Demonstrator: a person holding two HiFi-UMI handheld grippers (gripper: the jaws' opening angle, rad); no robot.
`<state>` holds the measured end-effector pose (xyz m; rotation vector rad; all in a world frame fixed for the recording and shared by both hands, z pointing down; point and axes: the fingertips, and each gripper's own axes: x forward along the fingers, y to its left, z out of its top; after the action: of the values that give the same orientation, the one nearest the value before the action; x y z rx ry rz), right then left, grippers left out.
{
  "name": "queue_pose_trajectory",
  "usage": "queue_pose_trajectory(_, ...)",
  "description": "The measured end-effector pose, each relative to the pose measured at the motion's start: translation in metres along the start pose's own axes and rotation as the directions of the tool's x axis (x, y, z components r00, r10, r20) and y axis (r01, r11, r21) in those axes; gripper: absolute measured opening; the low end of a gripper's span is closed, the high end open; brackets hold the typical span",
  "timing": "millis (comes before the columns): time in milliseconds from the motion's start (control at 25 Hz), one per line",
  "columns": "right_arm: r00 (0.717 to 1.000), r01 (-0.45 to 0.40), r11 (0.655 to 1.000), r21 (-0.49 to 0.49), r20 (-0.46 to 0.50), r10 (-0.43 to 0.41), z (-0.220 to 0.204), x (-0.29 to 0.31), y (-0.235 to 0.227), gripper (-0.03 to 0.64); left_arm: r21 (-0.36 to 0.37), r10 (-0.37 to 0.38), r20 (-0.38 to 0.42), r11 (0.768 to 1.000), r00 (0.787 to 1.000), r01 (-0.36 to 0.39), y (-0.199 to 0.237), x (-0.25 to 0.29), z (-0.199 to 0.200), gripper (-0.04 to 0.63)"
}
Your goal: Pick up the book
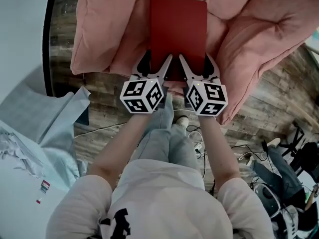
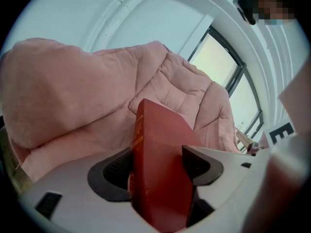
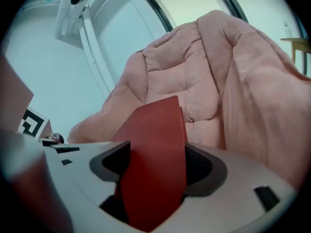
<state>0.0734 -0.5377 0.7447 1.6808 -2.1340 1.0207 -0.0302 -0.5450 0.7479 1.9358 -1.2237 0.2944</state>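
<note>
— Head view?
— Red book (image 1: pixel 178 29) sits over the pink quilt (image 1: pixel 259 34), towards its near edge. Left gripper (image 1: pixel 157 63) and right gripper (image 1: pixel 197 66) are side by side at the book's near end.
— Left gripper view?
— Jaws clamped on the book, spine side.
— Right gripper view?
— Jaws closed on the book too.

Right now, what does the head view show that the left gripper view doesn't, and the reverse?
Only the head view: the book's whole red cover, the left gripper and right gripper clamped side by side on its near edge, and the wood floor. Only the left gripper view: the spine with gold print between the jaws, and a window. Both: the book and the pink quilt.
</note>
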Motion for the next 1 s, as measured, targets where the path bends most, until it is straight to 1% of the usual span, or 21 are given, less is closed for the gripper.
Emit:
queue_pose_trajectory(200, 1.0, 0.002, 1.0, -0.005, 0.02, -0.002, 0.026, -0.02, 0.009, 0.339, 0.012, -0.002, 0.015, 1.0, 1.0, 0.002, -0.02, -0.016, 0.022, 0.313)
queue_pose_trajectory(360, 0.999, -0.004, 1.0, -0.015, 0.051, 0.005, 0.049, -0.043, 0.022, 0.339, 0.029, -0.014, 0.047, 1.0, 0.999, 0.012, -0.039, -0.039, 0.042, 0.313)
queue_pose_trajectory(600, 0.997, -0.006, 1.0, -0.008, 0.083, 0.007, 0.078, -0.071, 0.025, 0.339, 0.057, -0.029, 0.072, 0.998, 0.997, 0.025, -0.069, -0.055, 0.064, 0.313)
queue_pose_trajectory(720, 0.995, -0.006, 1.0, -0.025, 0.095, 0.009, 0.088, -0.089, 0.033, 0.339, 0.054, -0.029, 0.081, 0.998, 0.996, 0.025, -0.082, -0.072, 0.071, 0.313)
queue_pose_trajectory(1000, 0.993, -0.01, 1.0, -0.026, 0.114, 0.013, 0.103, -0.127, 0.049, 0.339, 0.071, -0.038, 0.106, 0.997, 0.994, 0.031, -0.106, -0.108, 0.081, 0.313)
